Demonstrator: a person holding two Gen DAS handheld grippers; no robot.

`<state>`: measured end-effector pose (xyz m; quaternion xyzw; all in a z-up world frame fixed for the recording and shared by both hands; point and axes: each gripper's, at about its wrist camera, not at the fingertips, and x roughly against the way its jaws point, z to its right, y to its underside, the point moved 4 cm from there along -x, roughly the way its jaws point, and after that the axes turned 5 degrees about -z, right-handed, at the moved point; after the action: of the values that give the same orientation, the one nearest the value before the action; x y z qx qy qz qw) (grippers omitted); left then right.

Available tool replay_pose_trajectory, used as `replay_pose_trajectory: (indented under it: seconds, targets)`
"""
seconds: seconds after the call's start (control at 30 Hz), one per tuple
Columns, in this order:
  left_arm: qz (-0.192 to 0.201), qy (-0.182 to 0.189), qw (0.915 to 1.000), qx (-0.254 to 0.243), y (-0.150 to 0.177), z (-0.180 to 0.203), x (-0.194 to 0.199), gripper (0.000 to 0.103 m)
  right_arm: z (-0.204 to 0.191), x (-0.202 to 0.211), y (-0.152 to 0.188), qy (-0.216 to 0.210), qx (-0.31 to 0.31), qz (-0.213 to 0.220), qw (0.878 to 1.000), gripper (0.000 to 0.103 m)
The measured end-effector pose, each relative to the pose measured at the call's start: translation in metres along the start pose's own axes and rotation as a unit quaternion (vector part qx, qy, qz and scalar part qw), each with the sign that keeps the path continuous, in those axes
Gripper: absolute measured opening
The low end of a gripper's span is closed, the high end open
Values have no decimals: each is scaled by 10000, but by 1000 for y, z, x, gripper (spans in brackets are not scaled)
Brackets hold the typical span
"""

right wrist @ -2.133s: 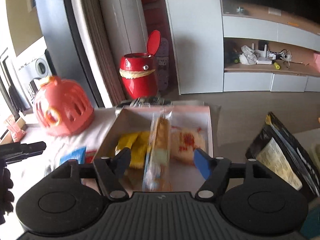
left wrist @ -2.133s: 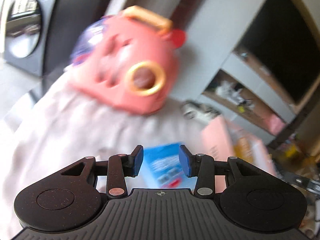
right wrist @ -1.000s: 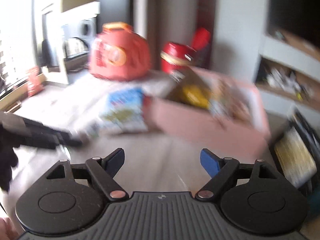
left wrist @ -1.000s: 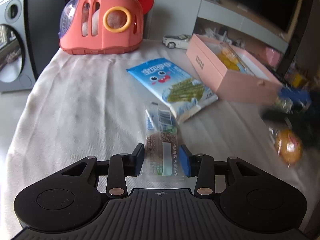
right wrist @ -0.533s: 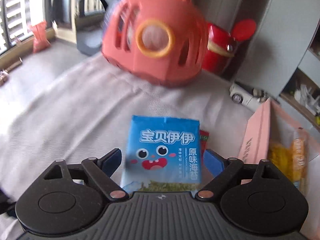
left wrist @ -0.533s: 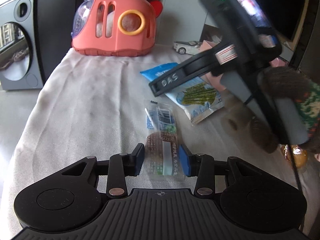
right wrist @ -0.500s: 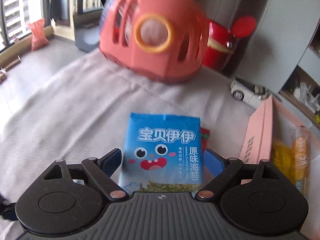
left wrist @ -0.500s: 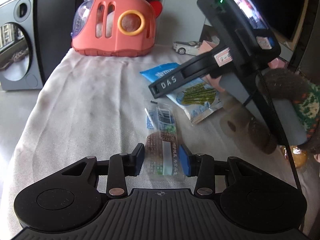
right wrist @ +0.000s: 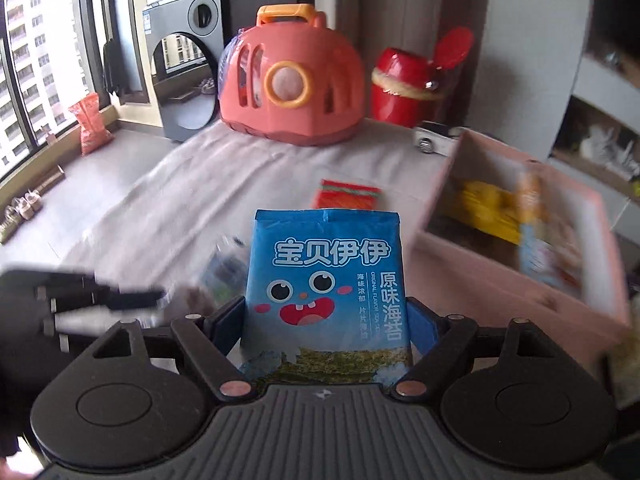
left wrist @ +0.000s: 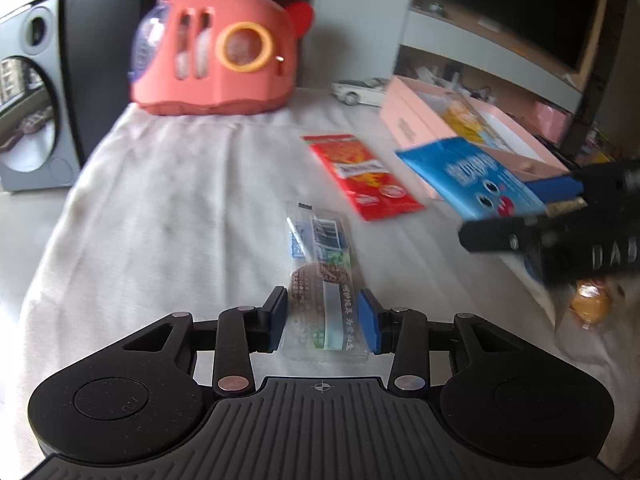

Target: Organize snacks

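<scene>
My right gripper (right wrist: 324,330) is shut on a blue seaweed snack packet (right wrist: 326,280) and holds it above the cloth; the packet also shows at the right of the left wrist view (left wrist: 476,178). My left gripper (left wrist: 322,322) is closed around a clear-wrapped biscuit bar (left wrist: 320,276) that lies on the white cloth (left wrist: 168,200). A red snack packet (left wrist: 360,176) lies flat on the cloth beyond it. A pink box (left wrist: 416,128) at the right holds several snacks, and it shows at the right of the right wrist view (right wrist: 500,264). A small orange-wrapped snack (left wrist: 590,306) lies at the right.
A pink toy carrier (left wrist: 216,48) stands at the back of the cloth. A white toy car (left wrist: 360,90) sits by the pink box. A red bin (right wrist: 404,88) stands behind the table. The cloth's left edge drops to the floor.
My right gripper has closed on the blue seaweed packet and lifted it off the cloth toward the right, uncovering the red packet. My left gripper stays around the biscuit bar.
</scene>
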<state>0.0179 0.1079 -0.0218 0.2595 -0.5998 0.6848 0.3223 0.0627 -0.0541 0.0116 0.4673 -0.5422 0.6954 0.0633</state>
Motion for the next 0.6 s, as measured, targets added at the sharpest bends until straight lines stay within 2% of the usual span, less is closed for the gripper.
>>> replay_pose_trajectory:
  seconds: [0.17,0.23,0.37,0.6]
  targets:
    - [-164,455,9980,-408,3,34,-4,44,20,13,34,537,-46,103,9985,85]
    - [-213,568,9969,-510,3,43,-6,45,30,13,42,465,-200,91,9987,86]
    - [-202,498,9973,-508,5,48,-6,45,41,10,48,72,-495,-19,9987,87]
    - [-104,523,9969,-572,9,50,-6,46,38,14,50,241,-451,-13,9987,87]
